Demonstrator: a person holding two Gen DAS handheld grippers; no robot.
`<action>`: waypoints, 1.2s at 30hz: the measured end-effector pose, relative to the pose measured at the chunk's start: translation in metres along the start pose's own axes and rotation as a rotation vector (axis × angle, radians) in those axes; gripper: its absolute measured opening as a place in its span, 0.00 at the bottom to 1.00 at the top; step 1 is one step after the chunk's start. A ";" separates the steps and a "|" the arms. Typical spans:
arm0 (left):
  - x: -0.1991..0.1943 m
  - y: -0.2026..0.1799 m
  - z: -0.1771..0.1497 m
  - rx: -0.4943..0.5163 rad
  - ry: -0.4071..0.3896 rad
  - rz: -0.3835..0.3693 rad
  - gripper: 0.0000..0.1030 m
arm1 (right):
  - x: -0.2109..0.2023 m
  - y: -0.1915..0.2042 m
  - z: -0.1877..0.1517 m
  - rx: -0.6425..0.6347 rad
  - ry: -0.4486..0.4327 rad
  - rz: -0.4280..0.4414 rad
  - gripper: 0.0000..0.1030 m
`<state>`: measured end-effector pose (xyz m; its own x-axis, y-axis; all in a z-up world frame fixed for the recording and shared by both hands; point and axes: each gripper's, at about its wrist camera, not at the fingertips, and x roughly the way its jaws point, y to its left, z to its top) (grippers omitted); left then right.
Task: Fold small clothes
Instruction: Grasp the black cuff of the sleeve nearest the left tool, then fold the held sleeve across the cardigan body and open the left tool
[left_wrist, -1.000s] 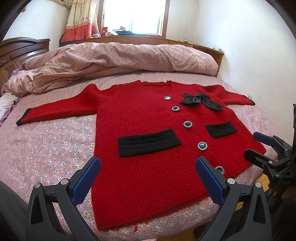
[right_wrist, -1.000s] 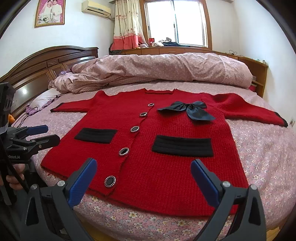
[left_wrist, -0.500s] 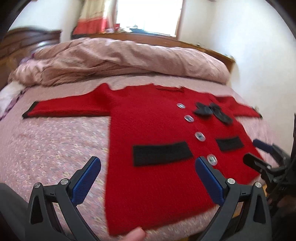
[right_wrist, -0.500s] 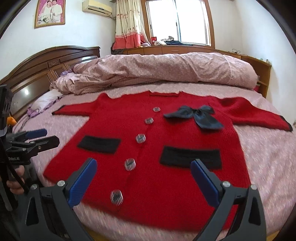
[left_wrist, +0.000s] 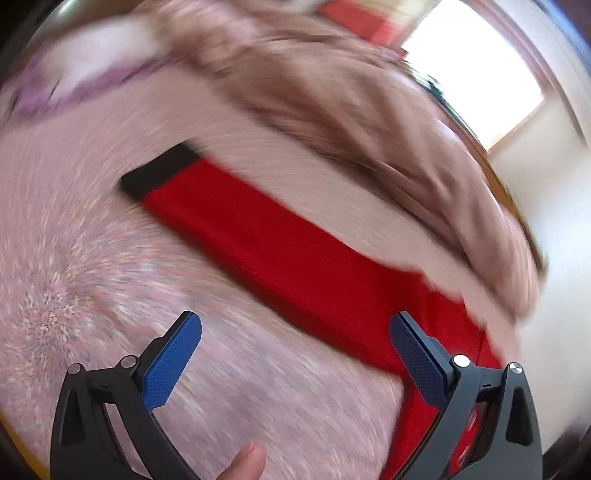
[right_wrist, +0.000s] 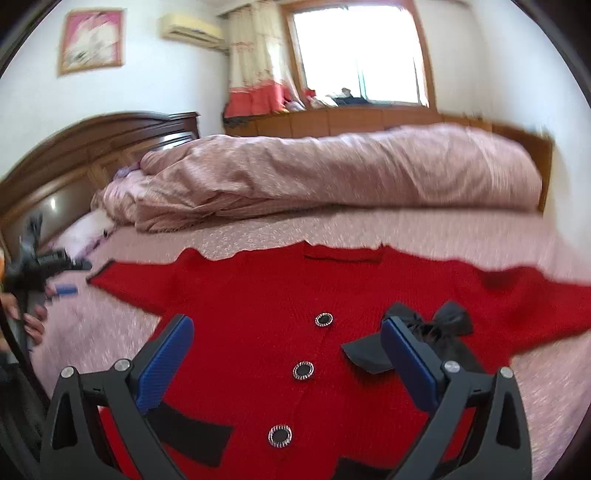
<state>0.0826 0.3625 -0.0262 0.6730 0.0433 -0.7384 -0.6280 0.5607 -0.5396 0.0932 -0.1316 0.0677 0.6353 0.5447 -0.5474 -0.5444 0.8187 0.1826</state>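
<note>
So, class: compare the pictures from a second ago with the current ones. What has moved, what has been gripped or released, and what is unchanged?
The left gripper swung out from the hem toward the cardigan's left sleeve, near its black cuff. The right gripper advanced from the hem over the buttons, beside the black bow. Both stay open; nothing was gripped or released. The red cardigan still lies flat on the bed.

Home bedroom, bed (right_wrist: 406, 229), carved headboard (right_wrist: 92, 147), curtained window (right_wrist: 354, 55)
</note>
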 end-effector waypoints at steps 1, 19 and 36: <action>0.006 0.014 0.007 -0.056 0.020 -0.012 0.96 | 0.001 -0.007 0.001 0.036 0.001 0.020 1.00; 0.051 0.102 0.068 -0.431 -0.043 -0.202 0.93 | -0.010 -0.047 0.016 -0.072 -0.101 -0.055 1.00; 0.055 0.109 0.070 -0.429 -0.223 0.085 0.03 | -0.004 -0.077 0.000 0.004 -0.029 -0.054 1.00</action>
<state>0.0789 0.4837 -0.0972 0.6506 0.2759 -0.7076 -0.7569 0.1588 -0.6340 0.1322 -0.1967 0.0562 0.6792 0.5046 -0.5330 -0.5068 0.8477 0.1567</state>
